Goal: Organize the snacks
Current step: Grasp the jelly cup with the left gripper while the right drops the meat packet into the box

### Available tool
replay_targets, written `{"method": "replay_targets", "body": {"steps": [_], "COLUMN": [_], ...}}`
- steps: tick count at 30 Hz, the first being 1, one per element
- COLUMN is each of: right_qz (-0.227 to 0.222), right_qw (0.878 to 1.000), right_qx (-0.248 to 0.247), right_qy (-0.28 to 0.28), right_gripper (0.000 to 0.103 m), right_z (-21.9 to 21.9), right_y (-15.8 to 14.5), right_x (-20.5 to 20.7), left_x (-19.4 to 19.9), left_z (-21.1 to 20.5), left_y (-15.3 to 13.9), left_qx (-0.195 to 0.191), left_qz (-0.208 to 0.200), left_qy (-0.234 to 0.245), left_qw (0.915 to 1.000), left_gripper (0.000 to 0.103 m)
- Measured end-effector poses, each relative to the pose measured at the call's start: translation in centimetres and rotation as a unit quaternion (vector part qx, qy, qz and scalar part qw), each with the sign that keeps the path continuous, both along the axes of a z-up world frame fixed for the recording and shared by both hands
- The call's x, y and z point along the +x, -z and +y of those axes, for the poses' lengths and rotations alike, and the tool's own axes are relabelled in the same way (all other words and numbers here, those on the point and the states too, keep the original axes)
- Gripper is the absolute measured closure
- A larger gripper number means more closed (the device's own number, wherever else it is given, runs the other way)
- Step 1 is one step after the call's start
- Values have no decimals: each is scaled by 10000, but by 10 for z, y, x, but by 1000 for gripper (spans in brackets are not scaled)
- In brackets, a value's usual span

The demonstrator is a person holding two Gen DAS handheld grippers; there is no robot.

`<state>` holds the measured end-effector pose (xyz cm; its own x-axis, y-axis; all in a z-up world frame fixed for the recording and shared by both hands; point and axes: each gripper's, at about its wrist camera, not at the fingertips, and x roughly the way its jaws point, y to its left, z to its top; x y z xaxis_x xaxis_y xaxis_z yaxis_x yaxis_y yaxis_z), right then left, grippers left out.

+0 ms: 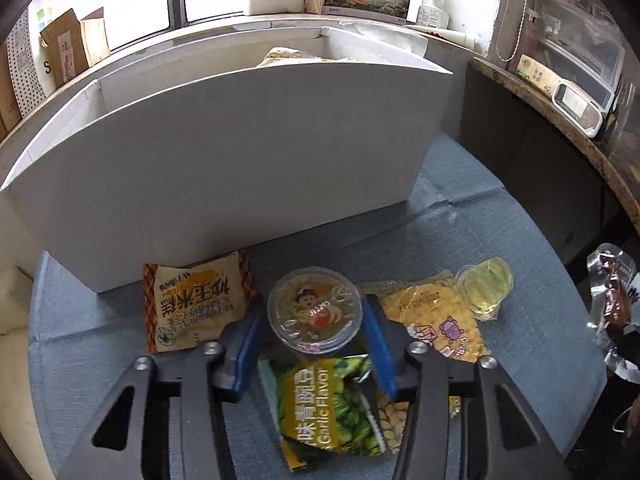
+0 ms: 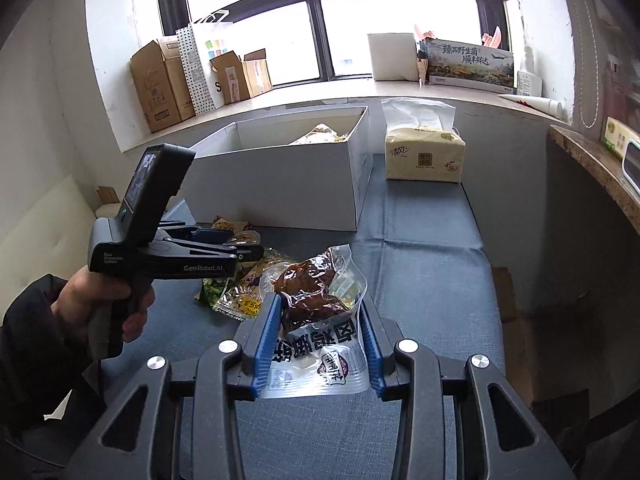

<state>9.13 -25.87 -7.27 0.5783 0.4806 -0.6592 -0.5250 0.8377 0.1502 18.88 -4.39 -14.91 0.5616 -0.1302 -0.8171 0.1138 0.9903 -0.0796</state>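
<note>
My left gripper (image 1: 314,312) has its blue pads on both sides of a clear jelly cup (image 1: 315,309) with a cartoon lid, closed on it. Around it on the blue cloth lie a tan cracker packet (image 1: 196,308), a green garlic pea bag (image 1: 332,404), a yellow snack bag (image 1: 434,322) and a small yellow jelly cup (image 1: 486,286). The white box (image 1: 224,176) stands behind. My right gripper (image 2: 320,312) is shut on a clear packet of brown meat (image 2: 316,304), held above the cloth. The box (image 2: 288,176) holds some snacks.
A tissue pack (image 2: 424,154) stands right of the box. Cardboard boxes (image 2: 160,80) and a printed carton (image 2: 470,66) sit on the window sill. A stone counter (image 2: 596,164) runs along the right. The left hand-held gripper (image 2: 168,248) is at the left.
</note>
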Motion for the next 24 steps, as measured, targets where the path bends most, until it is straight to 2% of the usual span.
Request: {"method": "replay_targets", "body": {"steps": [5, 12, 19, 24], "right_qz": [48, 37, 28, -121], "right_qw": [10000, 9999, 9995, 9982], "right_qx": [6, 41, 243, 447], "right_qy": [-30, -84, -203, -379], "right_gripper": [61, 61, 61, 61], "right_z": [2, 6, 13, 30], "right_y": [5, 3, -7, -28], "right_x": [-2, -1, 5, 19], "left_x": [-8, -34, -83, -87], "left_z": [3, 9, 32, 52], "left_y": [-9, -41, -89, -128], "left_qx": [-77, -261, -624, -628], "left_qz": [-112, -270, -537, -940], "left_qy": [13, 37, -127, -334], "left_qw": [9999, 9993, 9965, 9930], "left_gripper": [51, 51, 51, 51]}}
